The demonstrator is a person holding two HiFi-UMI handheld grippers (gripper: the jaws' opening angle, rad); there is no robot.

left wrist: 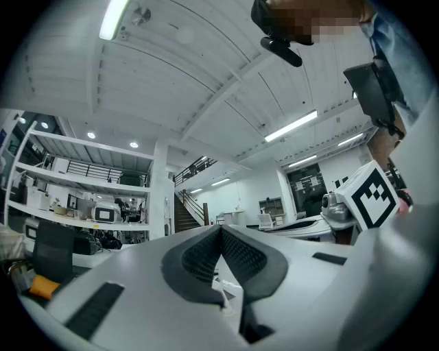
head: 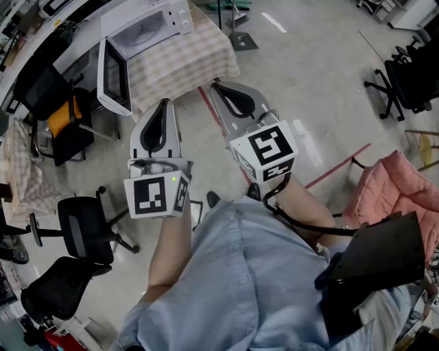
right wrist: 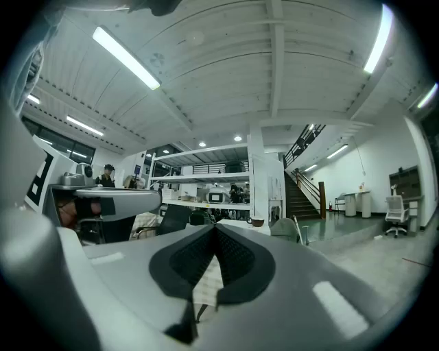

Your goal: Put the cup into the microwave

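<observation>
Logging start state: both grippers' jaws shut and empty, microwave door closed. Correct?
No: the microwave door stands open, swung to the left in the head view. The left gripper and right gripper are shut and empty, as stated.

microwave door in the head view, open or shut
Open: the microwave door is swung out from the left side of its front, leaving the cavity exposed.

microwave: white | tablecloth: beige check | shirt: light blue | chair: pink
</observation>
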